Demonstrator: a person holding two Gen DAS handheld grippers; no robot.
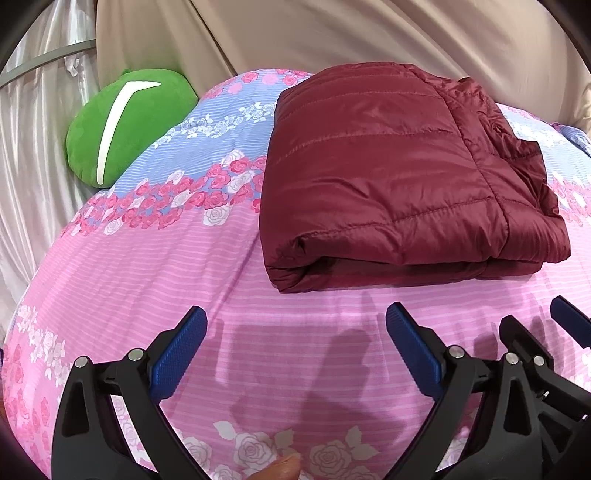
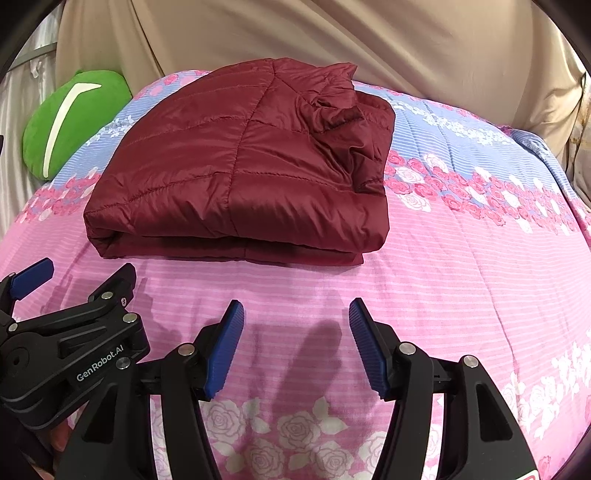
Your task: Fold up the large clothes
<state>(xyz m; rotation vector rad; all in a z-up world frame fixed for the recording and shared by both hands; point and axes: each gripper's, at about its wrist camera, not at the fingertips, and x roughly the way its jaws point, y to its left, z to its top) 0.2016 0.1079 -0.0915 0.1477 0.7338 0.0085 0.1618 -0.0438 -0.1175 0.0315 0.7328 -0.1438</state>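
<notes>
Left wrist view: one maroon quilted jacket (image 1: 402,177) lies folded in a thick bundle on the floral pink-and-blue bedspread (image 1: 155,266). Two grippers hover near its front edge, both apart from it: left gripper (image 1: 295,321) fingers spread wide, right gripper (image 2: 295,314) fingers parted too, nothing held. One green cushion (image 1: 125,125) sits far left.

— What sort of place is this?
— A bedroom at home: a bed (image 2: 461,280) under a rose-print quilt, a green cushion (image 1: 125,125) at its far left corner (curtains (image 1: 332,33) behind).
</notes>
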